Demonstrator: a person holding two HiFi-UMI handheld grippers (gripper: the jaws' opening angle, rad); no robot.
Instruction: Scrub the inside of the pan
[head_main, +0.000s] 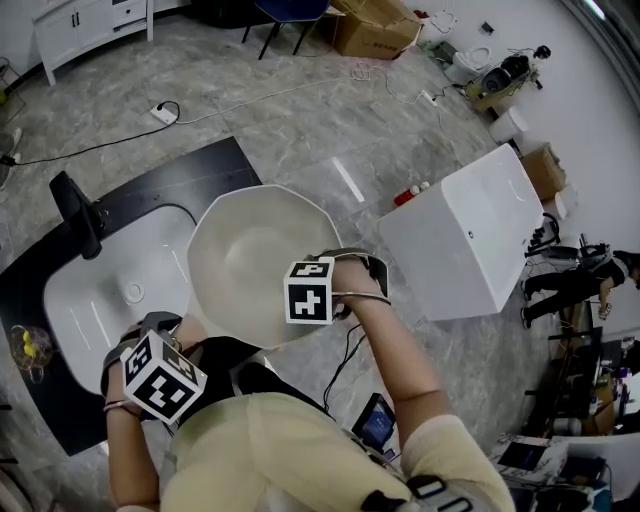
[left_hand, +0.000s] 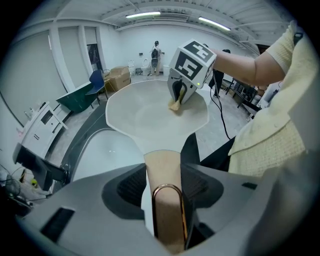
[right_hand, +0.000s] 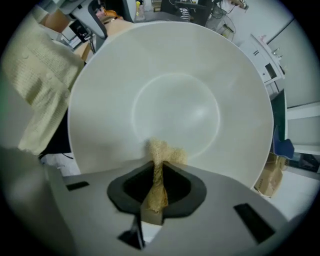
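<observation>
Sink (head_main: 95, 295) below, left tongs (left_hand: 167, 197) gripping pan (head_main: 250, 250), right tongs (right_hand: 158, 184) pressing scrubber (right_hand: 163, 151) inside

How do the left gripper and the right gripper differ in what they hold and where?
The left gripper is shut on the handle of the pan, outside its rim. The right gripper is shut on a tan scrub pad, at the pan's inner wall. The left one holds a stiff thing, the right one a soft, crumpled thing. Both are closed and face the pan.

The pan (right_hand: 200, 75) looks smooth and matt, its handle (left_hand: 164, 167) wood-like with a coppery ring (left_hand: 168, 185), the scrubber (right_hand: 162, 150) rough.
</observation>
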